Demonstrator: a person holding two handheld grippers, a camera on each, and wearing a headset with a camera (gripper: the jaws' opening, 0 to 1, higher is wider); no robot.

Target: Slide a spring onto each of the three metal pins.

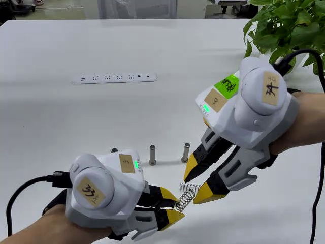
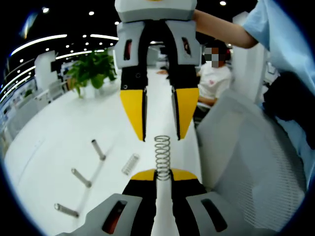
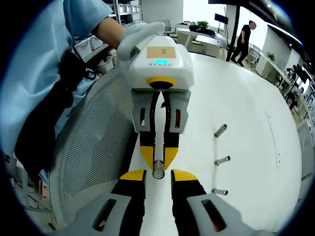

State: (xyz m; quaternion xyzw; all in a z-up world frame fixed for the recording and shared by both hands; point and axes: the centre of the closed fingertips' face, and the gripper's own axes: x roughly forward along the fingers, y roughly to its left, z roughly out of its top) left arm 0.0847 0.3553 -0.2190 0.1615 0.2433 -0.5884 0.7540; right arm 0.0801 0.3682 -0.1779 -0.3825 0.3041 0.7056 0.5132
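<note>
Nearest, left tongs (image 1: 176, 206): closed on the lower end of one spring (image 2: 162, 153), which stands straight out from the yellow tips.
Right tongs (image 1: 193, 189): open with a clear gap and holding nothing. The tips stand on either side of the free end of the held spring and seem not to touch it.
Second spring (image 2: 130, 163): lies loose on the desk (image 1: 76, 122), just beside the held one, toward the pins.
Pins (image 2: 81, 177): three stand upright in a row on the desk, behind both tongs. In the head view the body of the left gripper covers most of one pin.
Gripper views add: a grey mesh chair (image 3: 83, 162) close against the near desk edge, which runs directly under both tongs.
Head view adds: a black cable (image 1: 20, 195) at the left gripper, a white power strip (image 1: 114, 78) further back, and a green plant (image 1: 284, 23) at the far right corner.
Free room: a wide bare surface between the pins and the power strip, and little room at the near edge.
</note>
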